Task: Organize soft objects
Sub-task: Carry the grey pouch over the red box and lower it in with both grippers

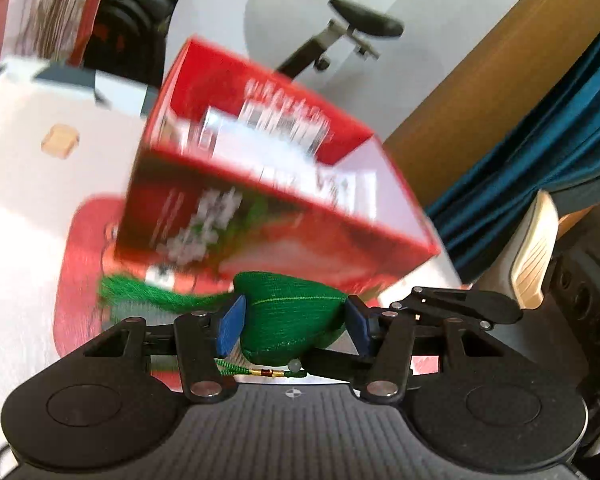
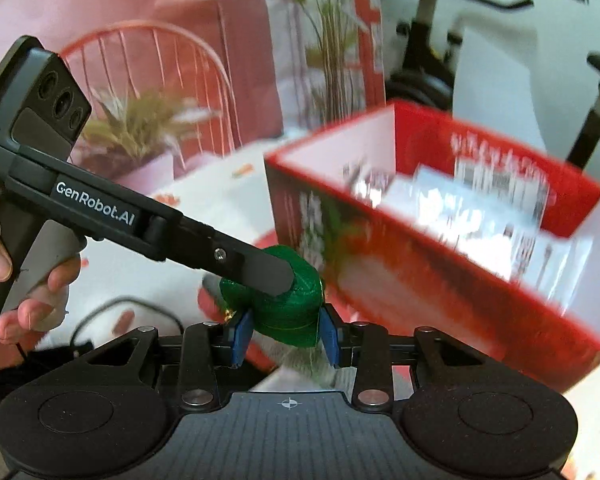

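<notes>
In the left wrist view, the left gripper (image 1: 294, 320) has its blue pads (image 1: 231, 324) pressed against both sides of a green thread-wrapped sachet (image 1: 292, 316), so the jaws are clamped on it. A green tassel (image 1: 140, 294) trails from the sachet toward the left, and a beaded cord (image 1: 260, 371) hangs just below it. The blurred red box (image 1: 260, 168) sits tilted just beyond the sachet, over a red mat (image 1: 80, 272) on the white table (image 1: 20, 168). In the right wrist view, the right gripper (image 2: 286, 334) also has its blue pads (image 2: 242, 334) closed against the same green sachet (image 2: 280, 316), gripping it from below. The other gripper's black finger (image 2: 256, 270) lies across the sachet's top. The open red box (image 2: 440, 220) stands just right of the sachet, blurred. A hand (image 2: 24, 280) holds the other gripper's handle, well left of the sachet.
</notes>
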Available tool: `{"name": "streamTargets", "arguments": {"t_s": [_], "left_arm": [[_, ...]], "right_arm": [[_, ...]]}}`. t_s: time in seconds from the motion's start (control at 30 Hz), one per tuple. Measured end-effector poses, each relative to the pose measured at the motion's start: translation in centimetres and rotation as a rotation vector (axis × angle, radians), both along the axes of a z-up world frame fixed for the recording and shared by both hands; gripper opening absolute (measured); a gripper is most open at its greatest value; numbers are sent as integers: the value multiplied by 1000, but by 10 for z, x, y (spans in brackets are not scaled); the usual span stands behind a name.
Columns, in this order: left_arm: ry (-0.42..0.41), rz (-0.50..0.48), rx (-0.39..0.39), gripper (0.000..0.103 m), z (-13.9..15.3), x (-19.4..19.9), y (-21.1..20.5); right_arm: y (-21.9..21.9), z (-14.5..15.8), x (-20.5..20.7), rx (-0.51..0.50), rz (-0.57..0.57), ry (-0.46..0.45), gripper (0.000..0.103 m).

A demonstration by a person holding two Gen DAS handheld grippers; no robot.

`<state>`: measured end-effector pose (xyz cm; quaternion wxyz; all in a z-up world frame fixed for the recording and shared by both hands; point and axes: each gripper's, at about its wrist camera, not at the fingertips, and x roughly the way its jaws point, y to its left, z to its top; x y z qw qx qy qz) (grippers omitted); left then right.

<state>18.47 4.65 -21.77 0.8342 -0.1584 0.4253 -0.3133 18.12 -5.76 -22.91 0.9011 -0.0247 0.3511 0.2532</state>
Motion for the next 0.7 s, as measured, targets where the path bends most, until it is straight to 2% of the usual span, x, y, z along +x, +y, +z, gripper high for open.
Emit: {"name": "streamTargets", "arguments": {"t_s": [0.17, 0.4, 0.7], "left_arm": [[-104, 19, -36, 55, 43, 7, 1], [-240, 25, -29, 55, 98, 23, -12], [-380, 42, -38, 57, 149, 39, -21]], "right_arm": [[-3, 38, 11, 11, 14, -98, 34], [-10, 86, 36, -6, 17, -220, 34], [-15, 135, 64, -32, 19, -354, 34]]}}
